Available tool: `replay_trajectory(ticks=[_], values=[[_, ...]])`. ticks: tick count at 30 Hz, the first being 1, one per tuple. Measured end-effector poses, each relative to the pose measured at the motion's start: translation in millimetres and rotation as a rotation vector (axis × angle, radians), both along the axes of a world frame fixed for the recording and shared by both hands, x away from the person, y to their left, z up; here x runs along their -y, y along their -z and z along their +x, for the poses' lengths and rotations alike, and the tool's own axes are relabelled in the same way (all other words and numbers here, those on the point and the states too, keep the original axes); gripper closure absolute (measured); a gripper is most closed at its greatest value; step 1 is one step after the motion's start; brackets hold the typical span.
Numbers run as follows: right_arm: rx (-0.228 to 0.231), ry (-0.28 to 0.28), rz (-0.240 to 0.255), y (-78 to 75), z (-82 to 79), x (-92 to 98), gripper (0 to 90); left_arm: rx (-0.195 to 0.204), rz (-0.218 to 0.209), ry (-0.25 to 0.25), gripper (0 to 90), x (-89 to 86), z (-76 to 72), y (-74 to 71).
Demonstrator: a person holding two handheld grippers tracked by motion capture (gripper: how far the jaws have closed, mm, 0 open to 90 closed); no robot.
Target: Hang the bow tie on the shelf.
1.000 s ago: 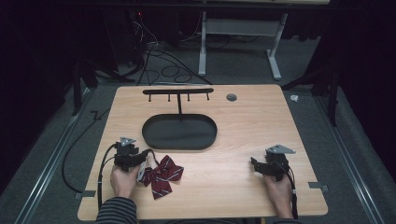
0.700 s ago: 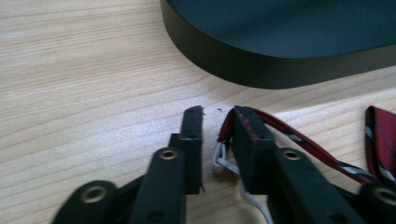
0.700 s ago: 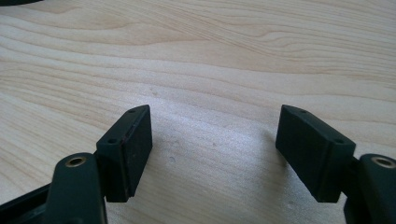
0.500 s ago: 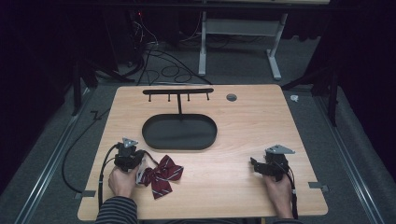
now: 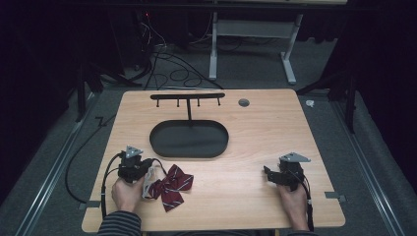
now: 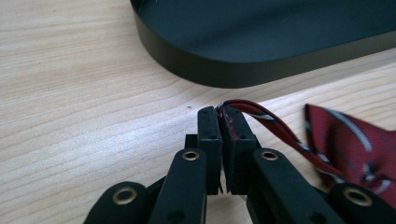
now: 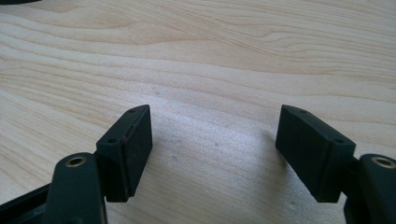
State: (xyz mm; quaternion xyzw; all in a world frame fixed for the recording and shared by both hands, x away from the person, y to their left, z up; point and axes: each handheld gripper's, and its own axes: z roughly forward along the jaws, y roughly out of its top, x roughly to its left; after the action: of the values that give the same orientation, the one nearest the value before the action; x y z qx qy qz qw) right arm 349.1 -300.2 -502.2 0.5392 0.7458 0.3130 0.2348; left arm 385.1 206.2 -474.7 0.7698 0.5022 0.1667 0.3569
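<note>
We count one dark red striped bow tie [image 5: 171, 186] on the tabletop [image 5: 246, 196], its strap pinched in our closed left gripper [image 6: 219, 122]. One black oval tray [image 5: 189, 139] with a hook rack [image 5: 187, 97] stands just beyond. Our right gripper [image 7: 212, 140] gapes wide, empty.

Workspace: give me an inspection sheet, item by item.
Surface: light wooden table, round grey port near far edge.
Job's things: dark red striped bow tie lying at the near left; black oval metal tray with T-shaped hook rail, nothing in it.
Clutter: nothing seen.
Grippers: left hand-held gripper shut on the bow tie's strap; right hand-held gripper open over bare wood.
Cables: black cable trailing from the left hand-held gripper; loose cables on the floor.
Surroundings: grey carpet, white table frame, dark room.
</note>
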Motion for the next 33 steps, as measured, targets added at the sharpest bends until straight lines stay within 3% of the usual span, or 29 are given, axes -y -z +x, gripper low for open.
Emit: replay_trajectory(ticks=[14, 23, 33], values=[[-0.001, 0.003, 0.007, 0.0, -0.2, -0.2, 28.5, 0.065, -0.028, 0.064, 87.3, 7.8, -18.6, -49.5], [-0.001, -0.009, 0.005, 0.0, -0.4, -0.2, 28.3, 0.094, -0.038, 0.08, 87.3, 11.5, -22.8, -73.0], [-0.001, -0.009, 0.006, 0.0, -0.4, -0.2, 28.3, 0.133, -0.061, 0.134, 87.3, 24.6, -24.3, -102.8]])
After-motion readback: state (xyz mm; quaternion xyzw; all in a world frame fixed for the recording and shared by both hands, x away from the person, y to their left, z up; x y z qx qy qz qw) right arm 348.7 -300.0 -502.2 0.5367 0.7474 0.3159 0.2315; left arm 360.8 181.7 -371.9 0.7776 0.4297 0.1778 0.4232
